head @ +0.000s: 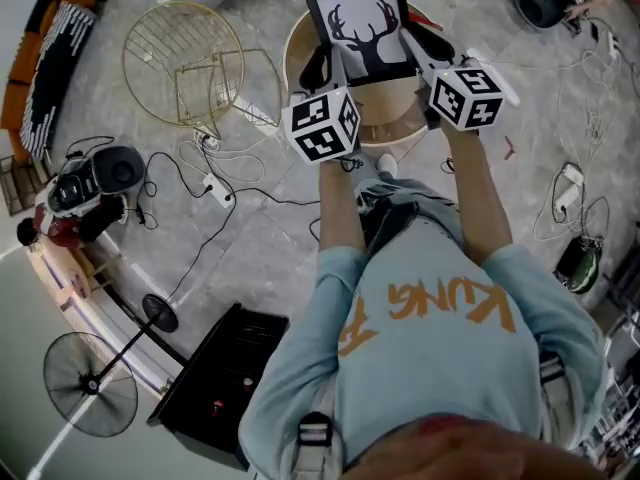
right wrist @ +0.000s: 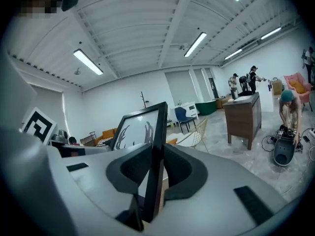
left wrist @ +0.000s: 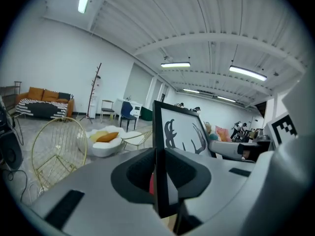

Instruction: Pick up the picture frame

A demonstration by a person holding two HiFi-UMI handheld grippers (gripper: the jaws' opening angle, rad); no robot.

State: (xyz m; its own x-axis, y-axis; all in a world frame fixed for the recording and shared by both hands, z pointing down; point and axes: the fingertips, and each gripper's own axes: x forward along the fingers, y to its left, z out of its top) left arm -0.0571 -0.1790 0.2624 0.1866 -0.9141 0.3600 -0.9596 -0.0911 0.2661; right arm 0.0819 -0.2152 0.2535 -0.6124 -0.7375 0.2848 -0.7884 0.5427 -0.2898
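left gripper point(left wrist: 160, 173): pinching the picture frame point(head: 365, 28) on its left edge
right gripper point(right wrist: 155, 168): pinching the right edge
frame: held over the round table point(head: 395, 133), looks clear of it
doing it well: I'd hold both hands level, squeeze evenly, no twisting

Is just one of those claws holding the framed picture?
No, the left gripper and right gripper each clamp one side edge of the picture frame.

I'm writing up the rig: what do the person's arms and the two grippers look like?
The left gripper and right gripper have pale grey bodies with dark padded jaws; each carries a white cube bearing black square markers. The person wears a light blue short-sleeved shirt with orange lettering.
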